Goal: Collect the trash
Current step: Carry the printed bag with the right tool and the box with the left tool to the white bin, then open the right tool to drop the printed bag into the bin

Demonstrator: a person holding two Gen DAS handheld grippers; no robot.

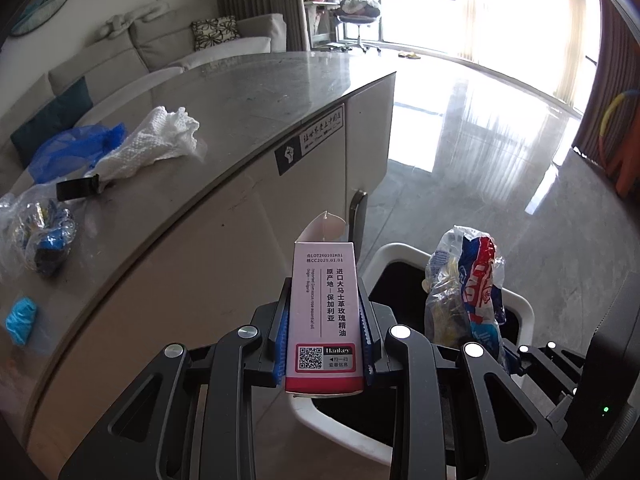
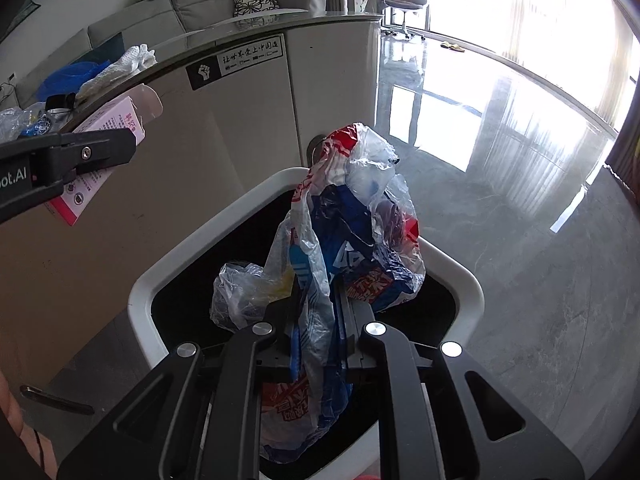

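Grey marble-topped counter with cream side panels (image 1: 256,92) filled the left of both views, a black-and-white sticker (image 2: 236,62) on its side. Glossy grey stone floor (image 2: 520,240) ran off to bright windows. White-rimmed, black-lined trash bin (image 2: 468,276) stood on the floor just beside the counter's base. Right gripper (image 2: 320,300) was clamped on a crumpled red, white and blue clear plastic wrapper bag (image 2: 352,216), held directly above the bin's open mouth; loose clear film sagged left of the fingers. Left gripper (image 1: 325,312) was closed on a tall pink-and-white cardboard box with black print and a QR code (image 1: 324,304), blue pads pressed against both sides, top flap open; box sat above the bin's near-left rim, close to the counter wall. On the countertop, well apart from the bin: crumpled white textured paper towel (image 1: 156,140) touching a translucent blue plastic bag (image 1: 68,148), a clear wrapper with blue and yellow scraps (image 1: 38,232) nearer, a small black strip-like object (image 1: 78,188) between them, and a small bright blue wad (image 1: 21,320) at the near edge.
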